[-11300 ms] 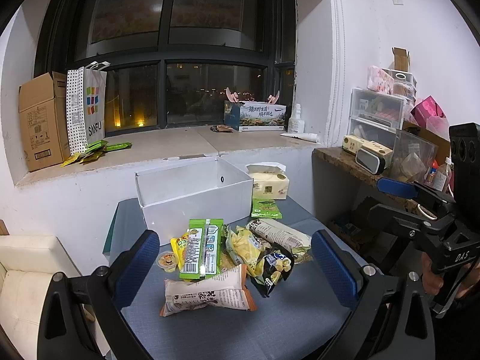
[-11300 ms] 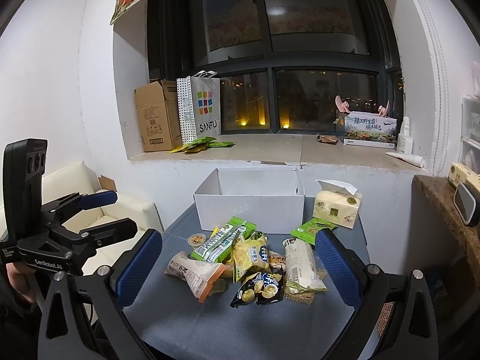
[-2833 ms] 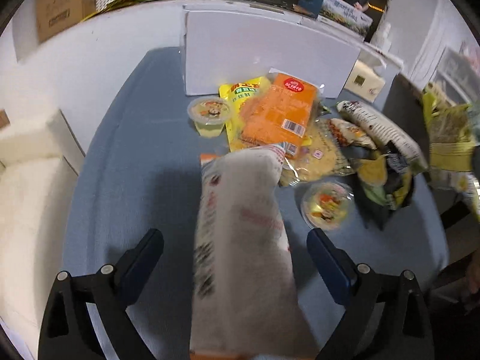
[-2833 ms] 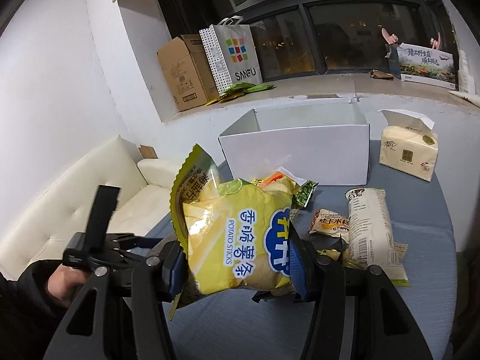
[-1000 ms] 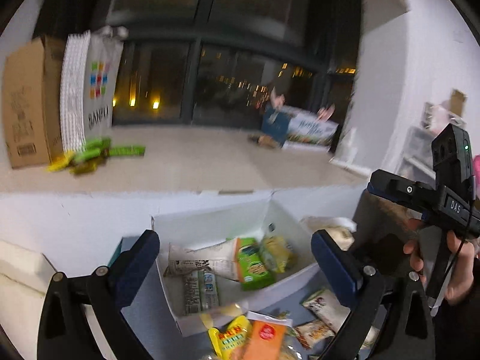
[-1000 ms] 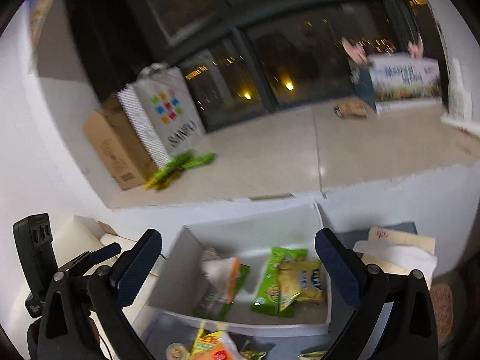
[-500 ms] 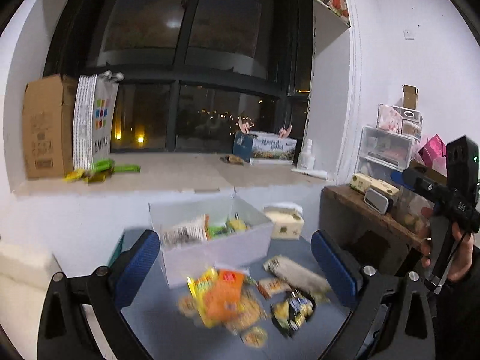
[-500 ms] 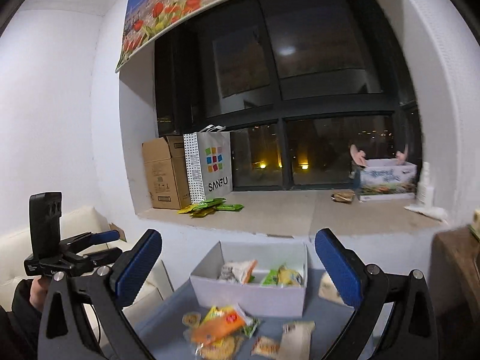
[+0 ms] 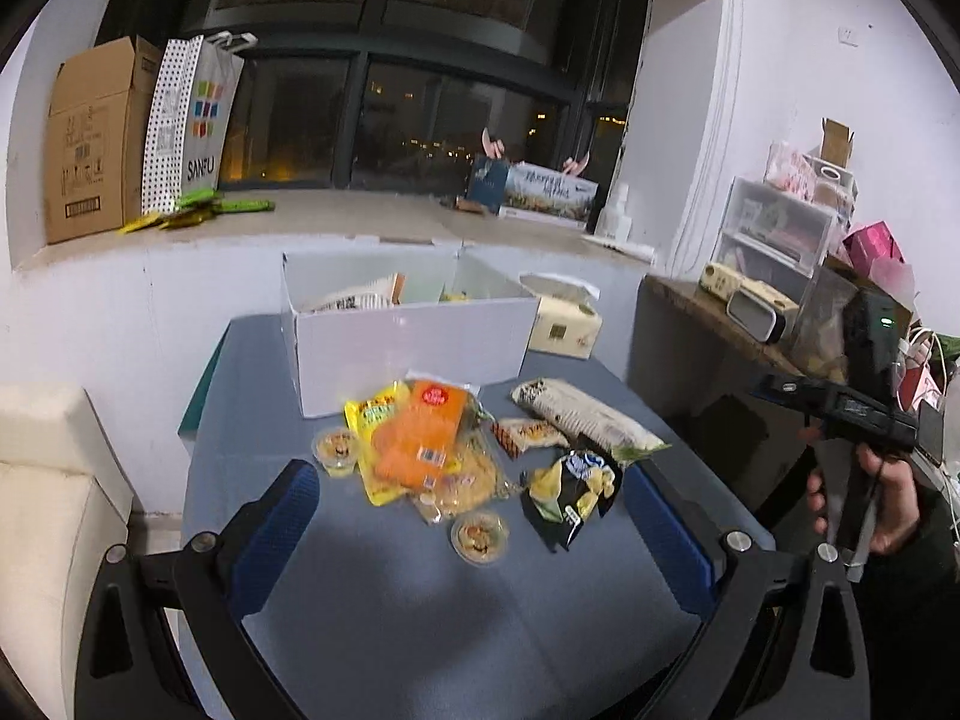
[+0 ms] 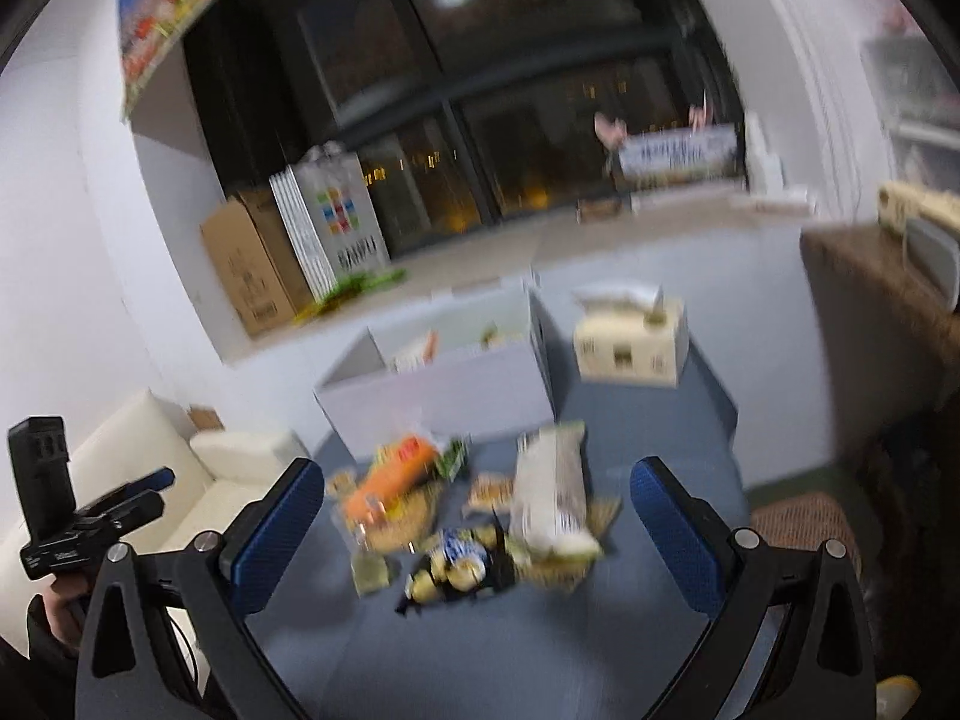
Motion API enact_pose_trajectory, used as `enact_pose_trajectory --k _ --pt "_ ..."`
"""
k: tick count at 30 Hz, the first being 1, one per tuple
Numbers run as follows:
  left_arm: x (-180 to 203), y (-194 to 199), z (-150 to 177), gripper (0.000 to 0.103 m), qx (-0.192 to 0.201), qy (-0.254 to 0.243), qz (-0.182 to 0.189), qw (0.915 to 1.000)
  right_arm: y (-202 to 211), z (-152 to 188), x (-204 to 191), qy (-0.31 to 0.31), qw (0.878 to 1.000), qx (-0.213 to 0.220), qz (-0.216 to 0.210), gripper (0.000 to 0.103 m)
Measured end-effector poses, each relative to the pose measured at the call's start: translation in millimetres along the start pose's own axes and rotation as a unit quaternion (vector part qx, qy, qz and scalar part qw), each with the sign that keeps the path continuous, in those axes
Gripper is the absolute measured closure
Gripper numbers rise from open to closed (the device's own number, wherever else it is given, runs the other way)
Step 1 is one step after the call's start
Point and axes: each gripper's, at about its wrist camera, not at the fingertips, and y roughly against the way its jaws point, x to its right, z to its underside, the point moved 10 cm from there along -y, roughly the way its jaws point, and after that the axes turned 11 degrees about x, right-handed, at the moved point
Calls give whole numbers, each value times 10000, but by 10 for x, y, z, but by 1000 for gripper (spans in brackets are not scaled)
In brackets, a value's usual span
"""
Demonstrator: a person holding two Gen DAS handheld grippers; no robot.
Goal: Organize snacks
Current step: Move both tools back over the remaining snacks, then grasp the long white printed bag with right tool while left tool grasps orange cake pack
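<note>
Two grippers hang above the blue-grey table (image 9: 420, 618), both with jaws spread wide and nothing between them: the left gripper (image 9: 468, 528) and the right gripper (image 10: 477, 528). A white box (image 9: 408, 342) sits at the table's far edge under the window sill, with a few packets showing over its rim, among them a white bag (image 9: 354, 299). In front of the box lies a loose heap of snacks: an orange packet (image 9: 417, 438) resting on a yellow packet (image 9: 375, 414), a long white bag (image 9: 585, 414) to the right, a dark chip bag (image 9: 573, 492) nearer the camera, and two small jelly cups (image 9: 480, 537) on the cloth beside the pile. A tissue pack (image 9: 564, 324) stands just right of the box. The right wrist view is blurred, so its details are hard to read
</note>
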Motion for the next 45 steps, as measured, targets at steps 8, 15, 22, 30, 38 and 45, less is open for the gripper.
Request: enact_pose_trajectory --k 8,15,22,30,38,45 --pt "18 -54 89 0 -189 -140 6 9997 -612 324 148 161 9966 -792 178 0" --pt "68 -82 127 0 -275 -343 90 9990 -1199 387 262 452 9873 -1462 428 0" --pt "15 -111 193 0 -387 -380 19 9985 -1732 614 487 563 9712 -2222 650 0" --pt "-46 -323 358 0 -720 -238 102 9971 -1842 979 524 973 9513 -2866 585 63" --pt "-21 -783 333 0 -959 -167 367 9946 -1405 513 427 787 9743 -2086 326 69" --pt "-120 -1586 298 0 -1406 -470 410 9881 -743 62 187 315 9937 -1068 -134 69"
